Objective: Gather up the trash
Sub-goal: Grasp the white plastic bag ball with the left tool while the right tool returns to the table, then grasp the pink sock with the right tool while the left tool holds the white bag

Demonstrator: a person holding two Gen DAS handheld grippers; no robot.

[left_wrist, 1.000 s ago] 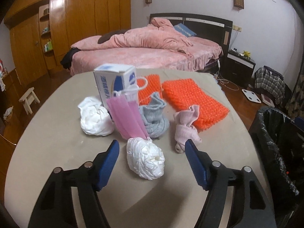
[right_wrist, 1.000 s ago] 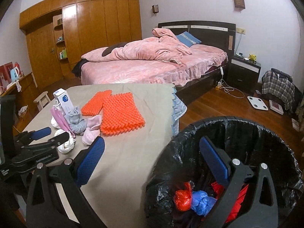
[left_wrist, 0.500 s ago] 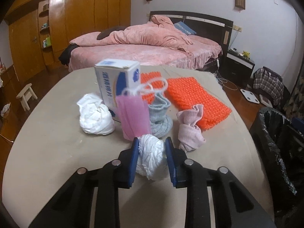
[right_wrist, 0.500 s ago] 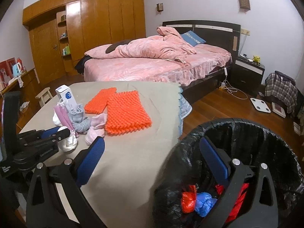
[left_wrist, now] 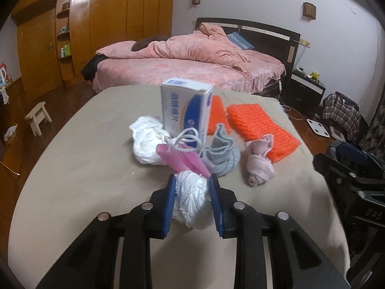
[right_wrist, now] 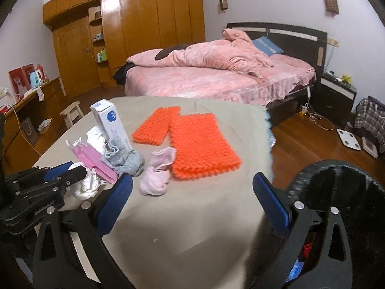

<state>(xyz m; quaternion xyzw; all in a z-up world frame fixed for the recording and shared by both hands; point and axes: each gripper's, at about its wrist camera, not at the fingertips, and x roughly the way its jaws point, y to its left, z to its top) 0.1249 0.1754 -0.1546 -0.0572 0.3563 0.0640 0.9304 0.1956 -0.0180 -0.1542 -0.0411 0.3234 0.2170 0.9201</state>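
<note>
With the left tongs (left_wrist: 192, 198) clamped on the white paper wad (left_wrist: 191, 200), the black-lined bin (right_wrist: 336, 192) lies lower right, beside the wide-open, empty right tongs (right_wrist: 192, 207).

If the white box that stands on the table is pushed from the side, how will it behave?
The white box stands upright on its narrow end, so a push near its top would probably tip it rather than slide it. It looks like thin cardboard, so likely light. The crumpled white wad and pink mask crowd its base and may snag it.
</note>
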